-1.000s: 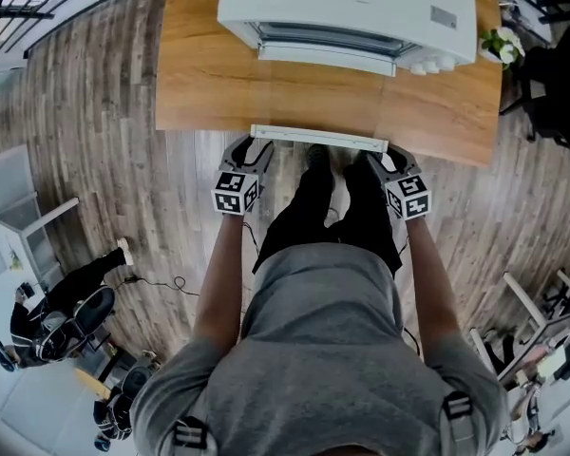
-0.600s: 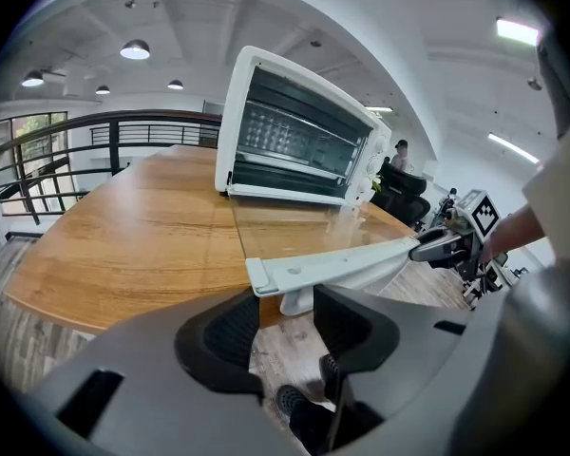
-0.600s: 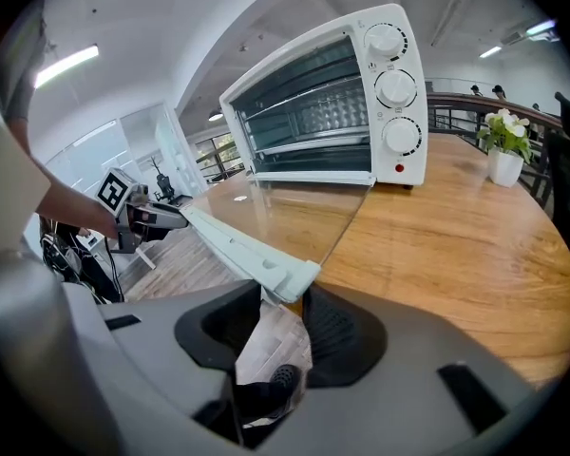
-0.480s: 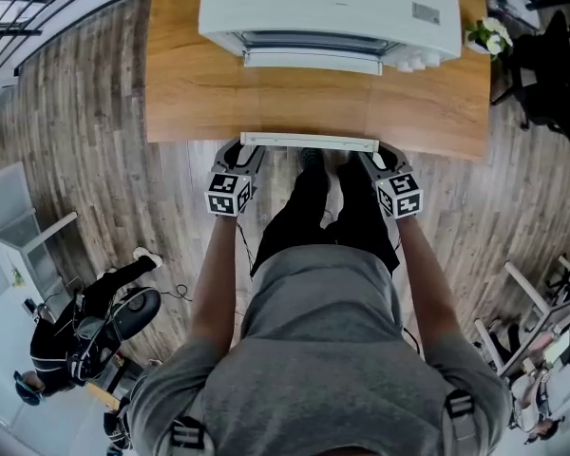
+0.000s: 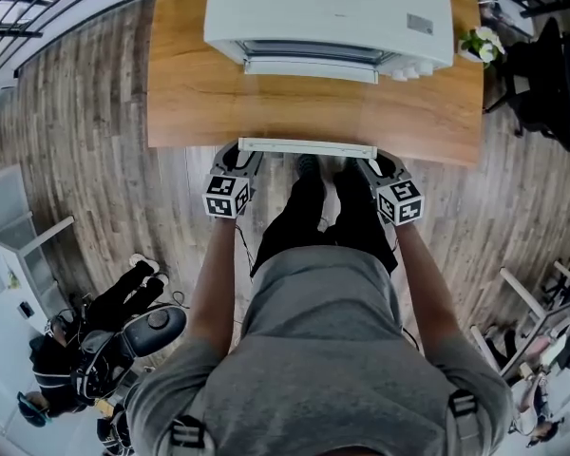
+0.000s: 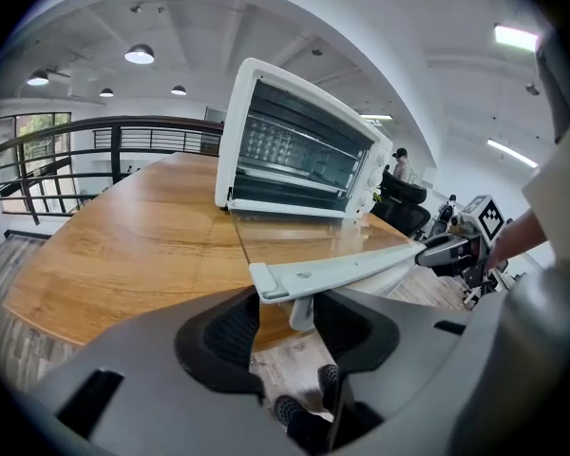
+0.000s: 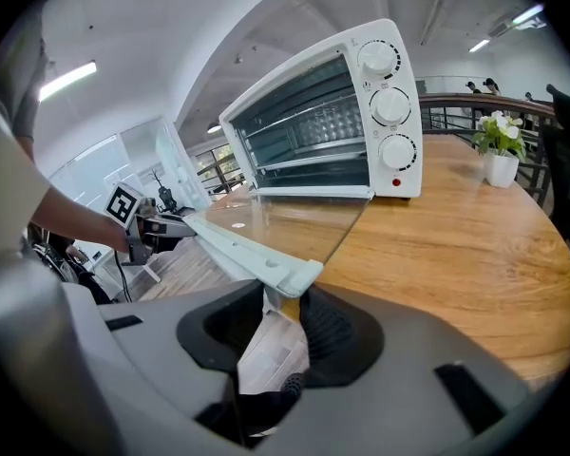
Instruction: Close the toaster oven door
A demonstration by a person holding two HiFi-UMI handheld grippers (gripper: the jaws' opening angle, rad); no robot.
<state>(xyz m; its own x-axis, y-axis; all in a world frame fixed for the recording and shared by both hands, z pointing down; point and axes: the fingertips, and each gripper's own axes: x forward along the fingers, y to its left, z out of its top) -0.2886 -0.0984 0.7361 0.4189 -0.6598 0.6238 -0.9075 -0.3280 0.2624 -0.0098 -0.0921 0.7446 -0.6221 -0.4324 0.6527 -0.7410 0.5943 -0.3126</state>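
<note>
The white toaster oven (image 5: 328,12) stands on the wooden table (image 5: 185,84). Its glass door (image 7: 294,218) lies open and flat, and its white handle bar (image 5: 307,148) reaches past the table's near edge. My left gripper (image 5: 244,155) is at the bar's left end. In the left gripper view the handle's post (image 6: 302,310) stands between the jaws with gaps on both sides; the jaws have just been closing a little. My right gripper (image 5: 380,162) is at the bar's right end. Its jaws have just been closing around the handle's end (image 7: 294,278), and floor still shows between the pads.
A small potted plant (image 5: 482,44) sits on the table's right corner, with a black chair (image 5: 551,74) beyond it. My legs and feet are below the handle. A person in dark clothes (image 5: 104,335) is on the wood floor at the lower left. A railing (image 6: 95,150) runs behind the table.
Both grippers stay at the ends of the handle and the door stays flat. The person at the lower left has shifted to the right.
</note>
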